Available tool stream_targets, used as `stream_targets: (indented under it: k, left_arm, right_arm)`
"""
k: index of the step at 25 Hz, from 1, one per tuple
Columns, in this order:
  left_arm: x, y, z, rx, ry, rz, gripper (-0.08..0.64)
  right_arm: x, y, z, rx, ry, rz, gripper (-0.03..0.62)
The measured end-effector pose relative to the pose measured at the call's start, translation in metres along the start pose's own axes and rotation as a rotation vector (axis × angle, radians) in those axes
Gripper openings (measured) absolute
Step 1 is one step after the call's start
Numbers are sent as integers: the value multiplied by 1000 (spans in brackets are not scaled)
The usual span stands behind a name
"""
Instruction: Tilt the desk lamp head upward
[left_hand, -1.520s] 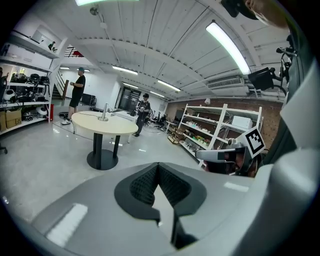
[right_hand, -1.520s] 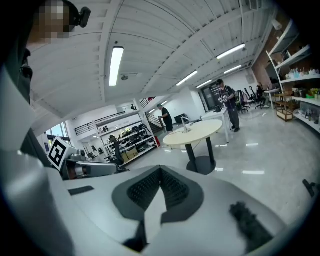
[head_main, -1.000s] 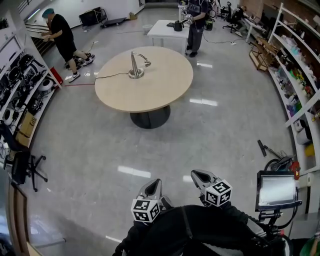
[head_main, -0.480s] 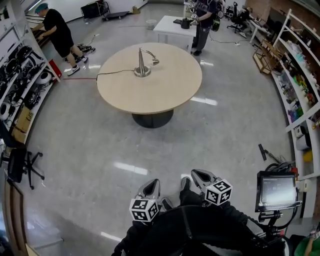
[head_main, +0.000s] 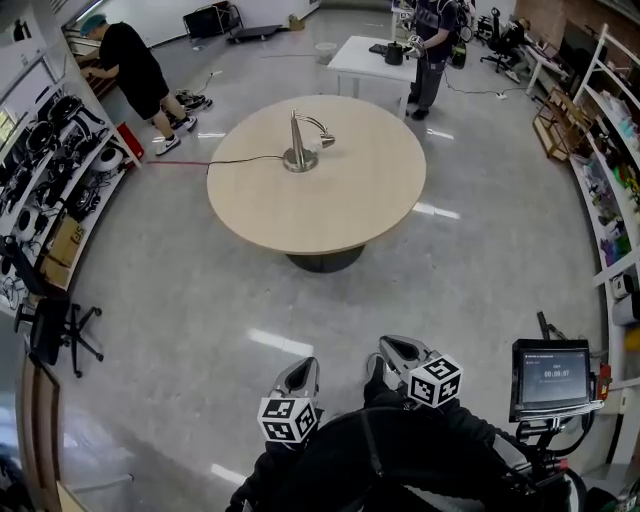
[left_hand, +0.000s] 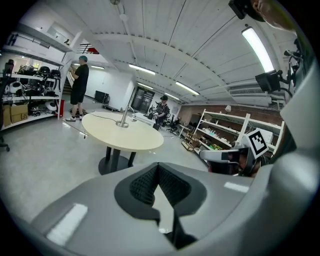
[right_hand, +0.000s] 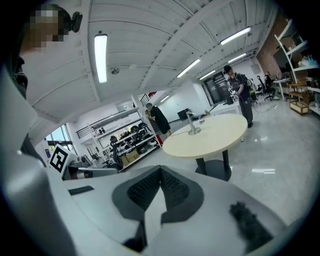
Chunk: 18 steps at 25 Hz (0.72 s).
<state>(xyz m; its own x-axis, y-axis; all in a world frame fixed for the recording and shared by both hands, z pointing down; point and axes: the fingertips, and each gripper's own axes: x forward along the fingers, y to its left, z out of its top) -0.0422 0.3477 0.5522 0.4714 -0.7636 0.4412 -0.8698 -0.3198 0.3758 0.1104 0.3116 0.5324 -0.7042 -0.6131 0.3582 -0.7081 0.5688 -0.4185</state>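
The round table (head_main: 340, 205) stands well apart, across open floor. The desk lamp (head_main: 298, 150) sits toward its far-left edge, its head (head_main: 325, 141) drooping rightward. The left gripper (head_main: 303, 368) and right gripper (head_main: 396, 350) hang near the body, jaws pressed together, empty. Best close in first, then spread one pair for the head.

A robotics lab or workshop: open metal racks (head_main: 48, 175) crowded with headsets and gear line the left wall, more shelving (head_main: 603, 185) the right. A polished grey floor (head_main: 180, 290) holds a round surface (head_main: 350, 195), swivel chairs (head_main: 55, 330) and a stand-mounted monitor (head_main: 552, 377), under ceiling strip lights (left_hand: 257, 47).
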Motion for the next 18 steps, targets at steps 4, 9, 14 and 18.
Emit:
stream_targets:
  k: [4,9,14,18]
  left_arm:
    - [5,-3,10,22,-2,-4,6]
    - [30,-8,25,28,3,10,6]
    - [110,-33,58,31,3,36,6]
    - [131,-35,69,29,-10,50,6]
  right_arm:
    - [5,-4,9,-2,-7,4,-5]
    - [11,-29,26,11,-9,19,-5]
    - [22,-113,65,24,-4,42,-5]
    - [29,-134,77,20,-5,60,-5]
